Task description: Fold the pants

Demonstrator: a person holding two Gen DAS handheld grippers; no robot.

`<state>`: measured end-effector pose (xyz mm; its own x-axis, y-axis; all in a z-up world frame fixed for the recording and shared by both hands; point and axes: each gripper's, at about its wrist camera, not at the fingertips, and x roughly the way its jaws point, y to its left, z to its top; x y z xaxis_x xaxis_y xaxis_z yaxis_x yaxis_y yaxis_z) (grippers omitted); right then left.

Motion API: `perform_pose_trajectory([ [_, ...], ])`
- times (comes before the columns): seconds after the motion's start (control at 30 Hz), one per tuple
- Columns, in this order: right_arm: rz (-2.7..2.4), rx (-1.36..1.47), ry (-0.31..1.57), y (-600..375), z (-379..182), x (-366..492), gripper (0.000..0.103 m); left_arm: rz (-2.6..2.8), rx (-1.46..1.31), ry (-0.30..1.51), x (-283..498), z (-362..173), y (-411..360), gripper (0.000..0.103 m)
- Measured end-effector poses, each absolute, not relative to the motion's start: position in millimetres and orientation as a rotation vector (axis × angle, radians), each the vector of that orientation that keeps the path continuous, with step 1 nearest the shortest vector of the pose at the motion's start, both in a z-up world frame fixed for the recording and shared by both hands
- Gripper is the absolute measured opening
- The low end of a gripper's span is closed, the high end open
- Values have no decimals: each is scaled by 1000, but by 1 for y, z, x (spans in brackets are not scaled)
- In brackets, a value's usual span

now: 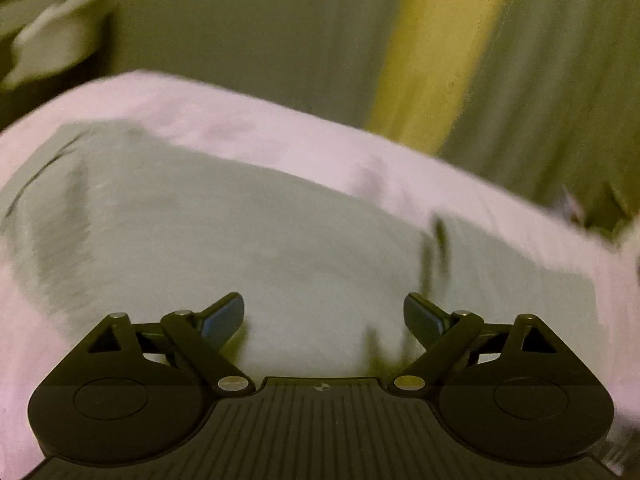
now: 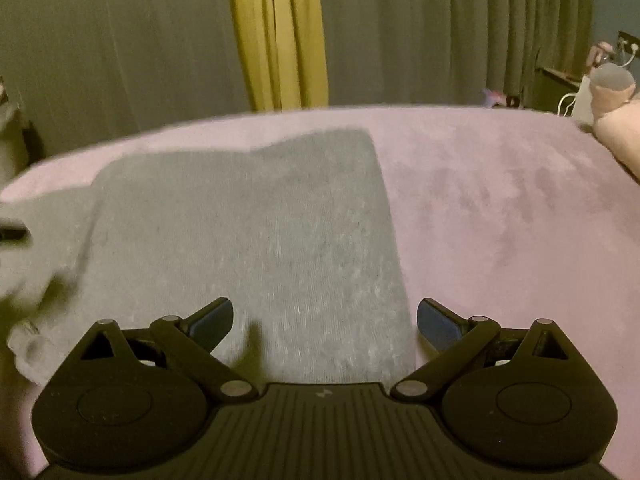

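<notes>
Item: grey pants, laid flat on a pink bedcover; seen in the right wrist view from the lower centre up to the middle of the frame. The right edge of the pants runs straight from the lower centre upward, with bare pink cover open to its right. The far edge is stepped and stops short of the far edge of the bed. At the left of the frame the cloth is bunched and blurred.

Right gripper: fingers spread wide, nothing held between them; set over the near right edge of the pants.

Left gripper: fingers spread wide, nothing held; set over the grey cloth, which fills the lower and middle frame. A strip of pink cover is seen past the far edge of the cloth. This view is blurred.

Background: grey curtains with a yellow curtain in the upper centre. A pink pillow-like shape lies at the right edge of the frame, well apart from the pants
</notes>
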<state>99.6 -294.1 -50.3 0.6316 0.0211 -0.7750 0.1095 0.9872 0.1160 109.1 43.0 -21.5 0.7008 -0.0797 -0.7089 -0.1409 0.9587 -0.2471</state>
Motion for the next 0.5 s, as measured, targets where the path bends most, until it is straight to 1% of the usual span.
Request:
perform_pose_trajectory([
  [0.1,-69,132,1022,-289,-70,115,99,134,-407,779,105,-16,88,93],
  [0.23,-71,260,1026,-302,-76,117,99,249,-434,727,88,-11,146,93],
  [0.3,-80,272,1012,-304,-76,116,99,303,-452,727,82,-12,171,93],
  [0.37,-82,248,969,-300,-72,117,99,332,-555,734,74,-17,199,93],
  [0.43,-82,194,896,-288,-62,109,99,365,-596,719,66,-21,220,93],
  [0.5,-60,144,820,-279,-54,103,99,406,-577,721,60,-24,227,93],
])
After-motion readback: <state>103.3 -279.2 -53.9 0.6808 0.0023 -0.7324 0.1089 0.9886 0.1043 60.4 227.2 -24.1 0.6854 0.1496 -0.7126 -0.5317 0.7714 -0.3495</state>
